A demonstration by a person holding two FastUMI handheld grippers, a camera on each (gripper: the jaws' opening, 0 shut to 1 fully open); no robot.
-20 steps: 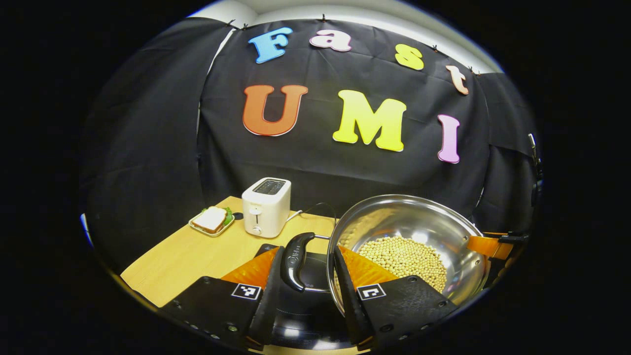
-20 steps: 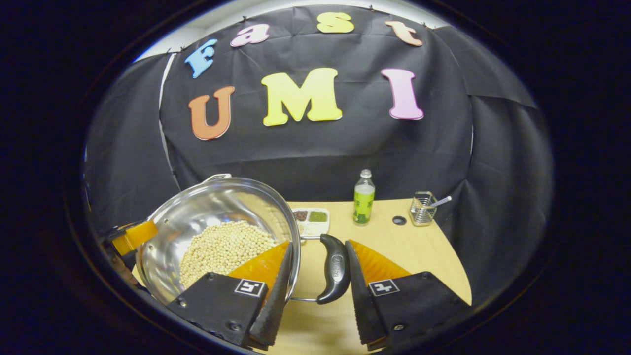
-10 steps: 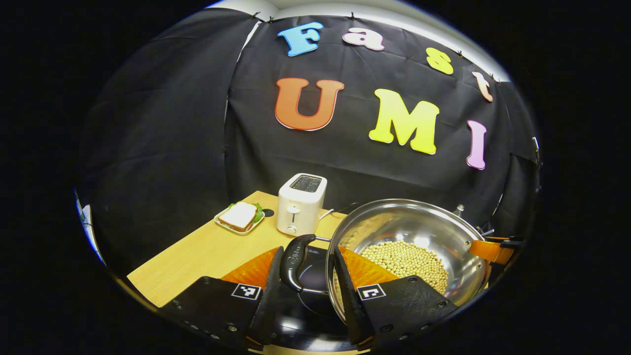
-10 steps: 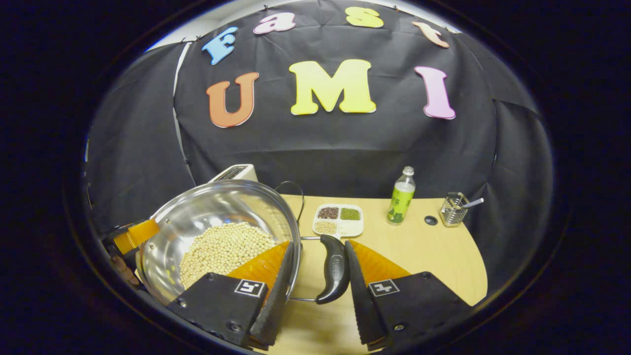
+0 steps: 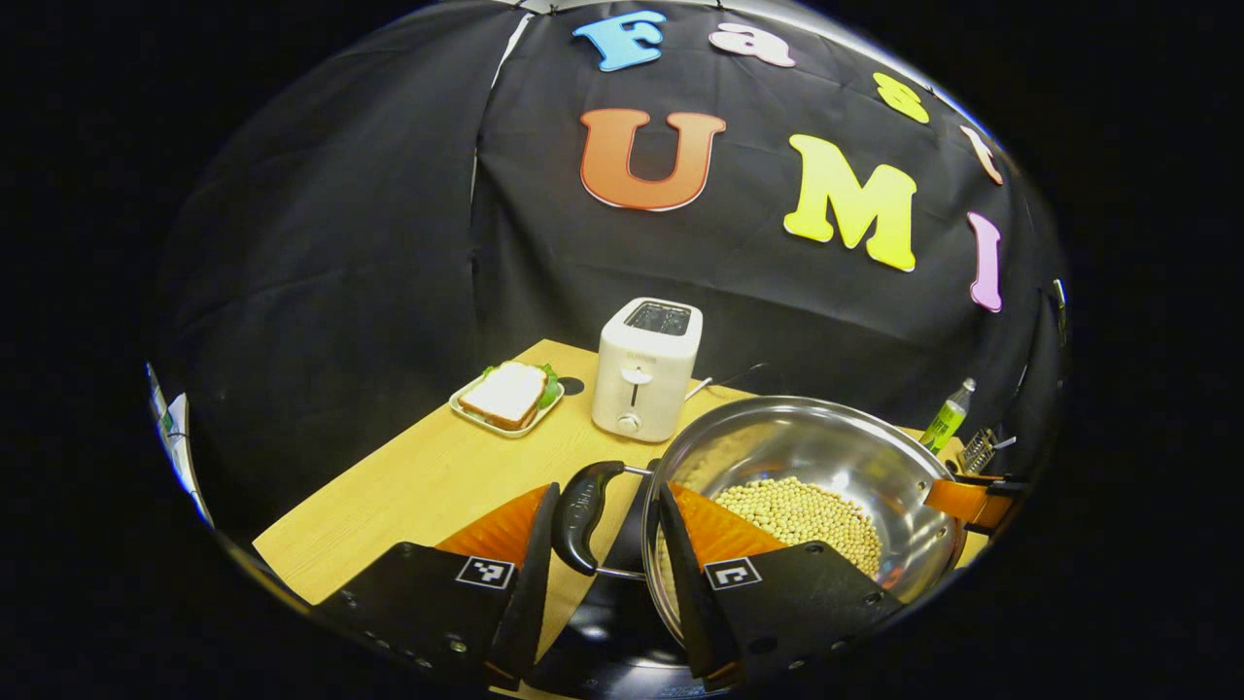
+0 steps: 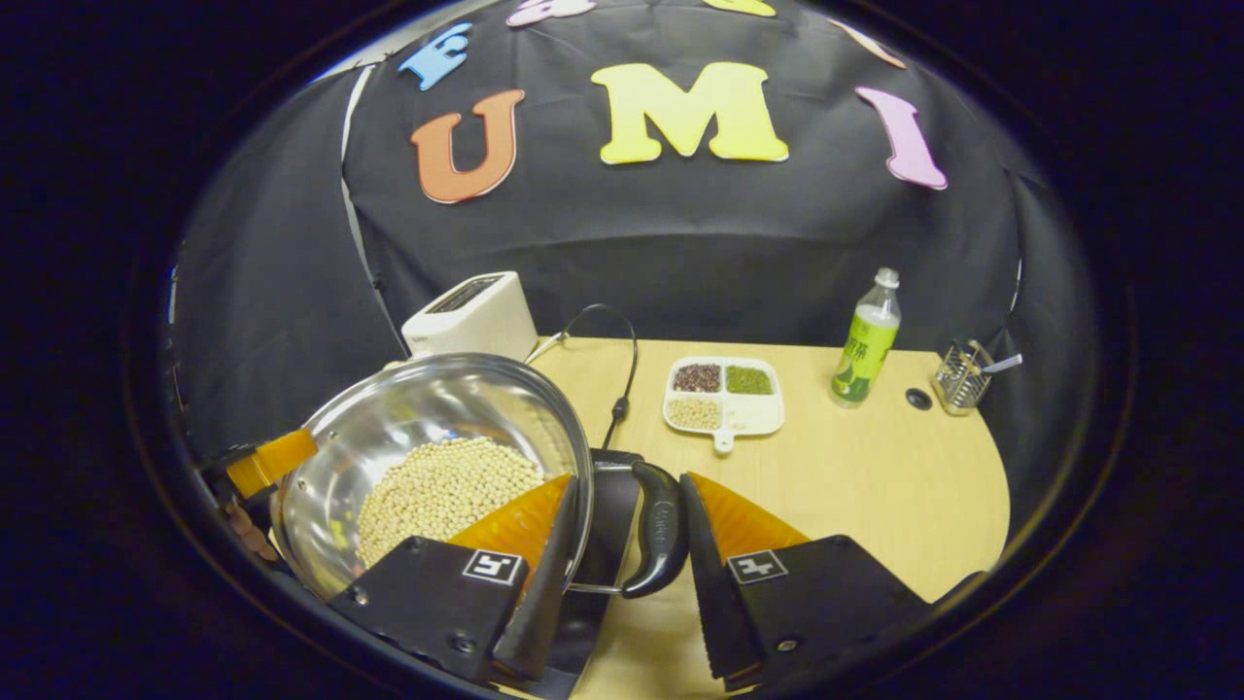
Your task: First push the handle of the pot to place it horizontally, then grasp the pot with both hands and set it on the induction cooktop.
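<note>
A light wooden table [image 6: 875,486] stands against black cloth walls. On it, at the near edge, sits a black glass induction cooktop [image 6: 607,496], partly under a round stainless steel pot [image 5: 826,457] filled with pale soybeans [image 6: 437,491].

The left gripper [image 5: 603,564] straddles the pot's black left loop handle [image 5: 581,510]; one finger sits outside the handle, the other reaches inside the pot rim. Whether both press on the handle I cannot tell.

The right gripper [image 6: 622,574] straddles the black right loop handle [image 6: 659,540] the same way; its grip likewise cannot be confirmed.

Far left stand a white two-slot toaster [image 5: 646,369] and a sandwich on a small plate [image 5: 505,397]. Far right stand a white divided tray of beans [image 6: 724,394], a green-labelled plastic bottle [image 6: 865,340] and a wire holder [image 6: 960,374].
</note>
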